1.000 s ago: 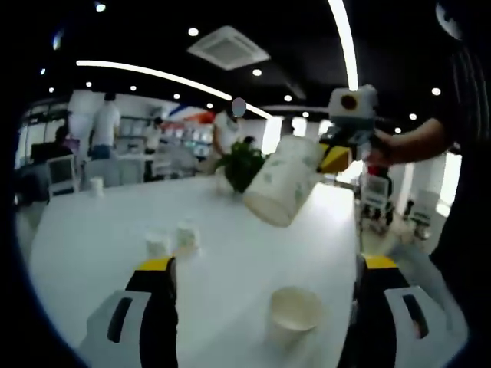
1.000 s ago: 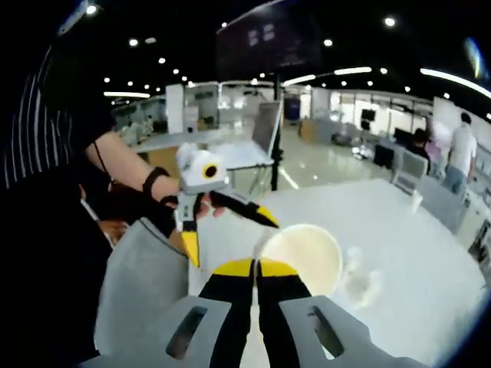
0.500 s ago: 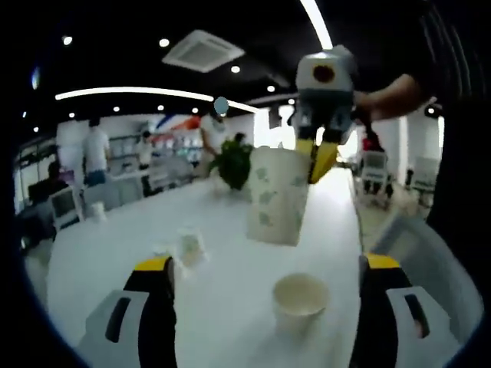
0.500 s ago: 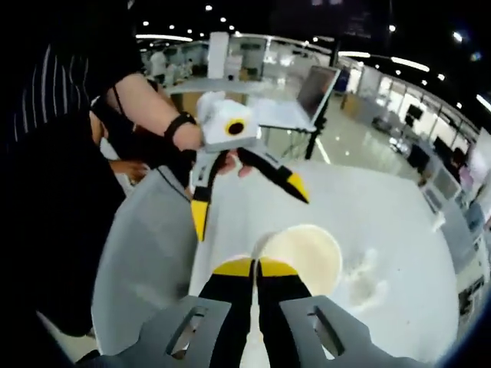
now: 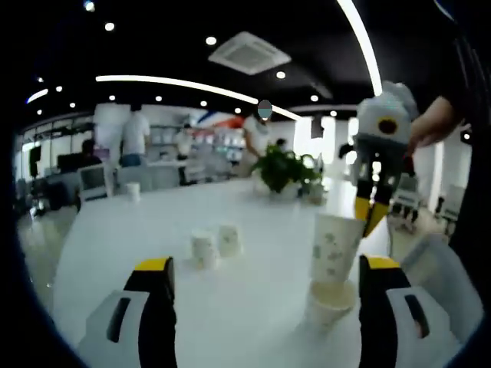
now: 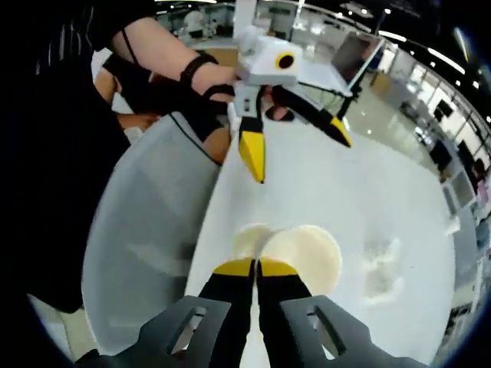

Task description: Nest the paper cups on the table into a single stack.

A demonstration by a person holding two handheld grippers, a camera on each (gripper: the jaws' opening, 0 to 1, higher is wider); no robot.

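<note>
Left gripper view looks across a white desk [image 5: 115, 253] with the left gripper [image 5: 265, 284] at the bottom of the picture, its two yellow-tipped jaws set wide apart with nothing between them. Ahead of them the right gripper [image 5: 368, 218] comes down from the upper right, held by a hand [image 5: 433, 123], its jaws pinched together on the rim of a patterned paper cup [image 5: 332, 247]. That cup hangs upright, its base just above or barely inside the mouth of a second paper cup [image 5: 328, 303] standing on the desk; whether the two touch cannot be told. Further back and to the left, two small cups [image 5: 215, 244] stand side by side, well apart from the pair. A leafy plant [image 5: 285, 170] stands at the far end of the desk, and people stand in the bright room behind. In the right gripper view, the right gripper [image 6: 255, 268] shows its jaws closed tight on the near rim of the held cup [image 6: 303, 257], seen from above, with the lower cup's pale rim [image 6: 244, 239] peeking out just beside it. Beyond, the left gripper [image 6: 295, 149] hovers over the desk [image 6: 368, 199] with its jaws spread open.
</note>
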